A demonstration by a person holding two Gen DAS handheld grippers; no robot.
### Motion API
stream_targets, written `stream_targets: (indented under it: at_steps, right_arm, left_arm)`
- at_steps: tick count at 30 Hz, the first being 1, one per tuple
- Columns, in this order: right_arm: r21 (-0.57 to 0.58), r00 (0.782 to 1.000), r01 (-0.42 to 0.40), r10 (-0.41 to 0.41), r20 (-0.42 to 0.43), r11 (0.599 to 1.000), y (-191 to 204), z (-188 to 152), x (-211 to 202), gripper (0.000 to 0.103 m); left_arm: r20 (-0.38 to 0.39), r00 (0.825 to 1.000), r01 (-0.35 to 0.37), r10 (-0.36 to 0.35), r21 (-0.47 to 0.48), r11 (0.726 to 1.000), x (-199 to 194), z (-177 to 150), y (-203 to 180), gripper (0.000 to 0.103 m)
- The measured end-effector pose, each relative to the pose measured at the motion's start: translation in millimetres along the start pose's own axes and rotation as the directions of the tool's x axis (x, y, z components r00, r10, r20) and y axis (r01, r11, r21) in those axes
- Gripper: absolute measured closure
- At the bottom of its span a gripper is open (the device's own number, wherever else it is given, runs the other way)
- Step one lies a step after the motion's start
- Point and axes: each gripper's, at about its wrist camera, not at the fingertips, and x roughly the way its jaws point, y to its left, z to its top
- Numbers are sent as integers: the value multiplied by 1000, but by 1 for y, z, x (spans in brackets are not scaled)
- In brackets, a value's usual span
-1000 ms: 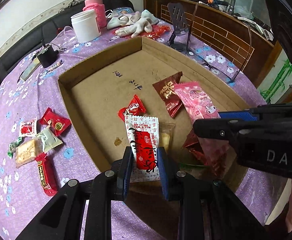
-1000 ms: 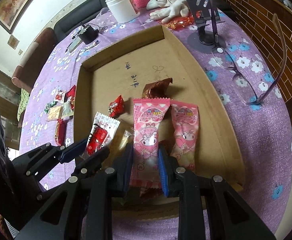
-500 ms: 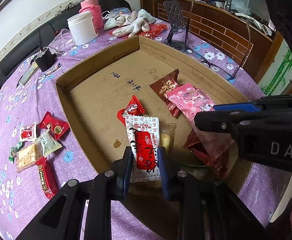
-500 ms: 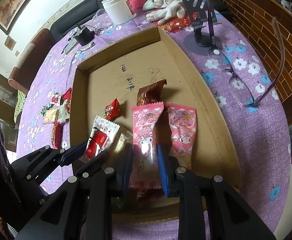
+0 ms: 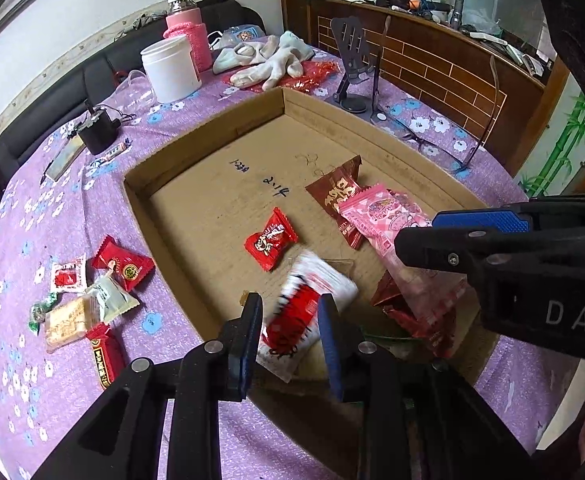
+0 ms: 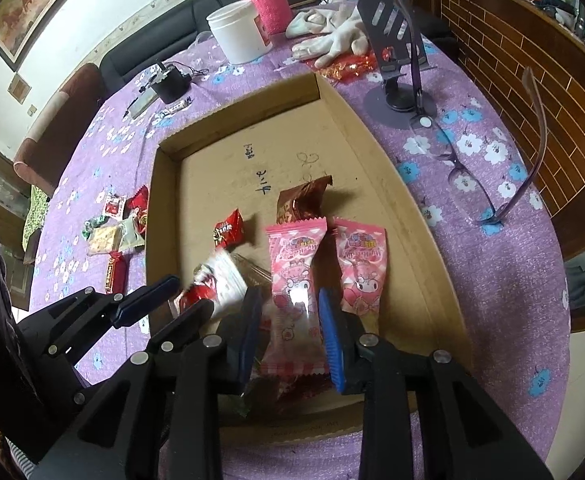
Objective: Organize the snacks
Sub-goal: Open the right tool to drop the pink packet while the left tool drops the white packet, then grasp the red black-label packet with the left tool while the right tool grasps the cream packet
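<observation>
A shallow cardboard tray (image 5: 212,208) (image 6: 244,120) lies on the purple flowered tablecloth. My left gripper (image 5: 290,320) (image 6: 190,294) hangs over the tray's near left part; its jaws are opening. A blurred white-and-red snack packet (image 5: 304,308) (image 6: 216,280) tilts loose between them. My right gripper (image 6: 290,320) is opening too. A pink cartoon packet (image 6: 294,280) (image 5: 380,216) lies flat between its fingers without being pinched. A second pink packet (image 6: 362,268), a brown packet (image 5: 332,192) and a small red candy (image 5: 270,238) rest in the tray.
Several loose snacks (image 5: 92,292) (image 6: 116,236) lie on the cloth left of the tray. Behind the tray stand a white tub (image 5: 170,68), a pink-sleeved bottle (image 5: 184,36), gloves (image 5: 268,60) and a phone stand (image 5: 352,72). Glasses (image 6: 472,184) lie to the right.
Both pairs of jaws have widened. The white-and-red packet, held upright before, now tips over and blurs. The pink packet has spread flat between the right fingers.
</observation>
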Motion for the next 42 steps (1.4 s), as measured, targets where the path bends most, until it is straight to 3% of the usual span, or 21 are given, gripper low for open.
stream_targets:
  at_steps: [18, 25, 33, 36, 40, 42]
  right_arm:
    - [-28, 999, -20, 22, 46, 999, 29, -2, -9, 70]
    - [-55, 999, -27, 30, 44, 998, 46, -5, -6, 70]
    - [-83, 998, -23, 27, 51, 996, 58, -5, -7, 70]
    - [-81, 999, -20, 24, 49, 996, 57, -6, -8, 69]
    - [-76, 999, -12, 16, 50, 997, 52, -7, -9, 68]
    - [-72, 999, -4, 8, 53, 997, 48, -8, -11, 68]
  left_arm:
    - [44, 999, -14, 19, -109, 994, -27, -12, 41, 74]
    - [41, 998, -36, 47, -238, 971, -34, -28, 88, 74]
    - [-2, 997, -75, 81, -398, 914, -27, -51, 147, 74]
    - [-22, 998, -69, 66, -417, 906, -20, -52, 154, 74]
    - [-37, 998, -61, 50, -426, 903, -9, -52, 153, 60]
    - [-44, 998, -64, 50, -412, 909, -5, -50, 148, 60]
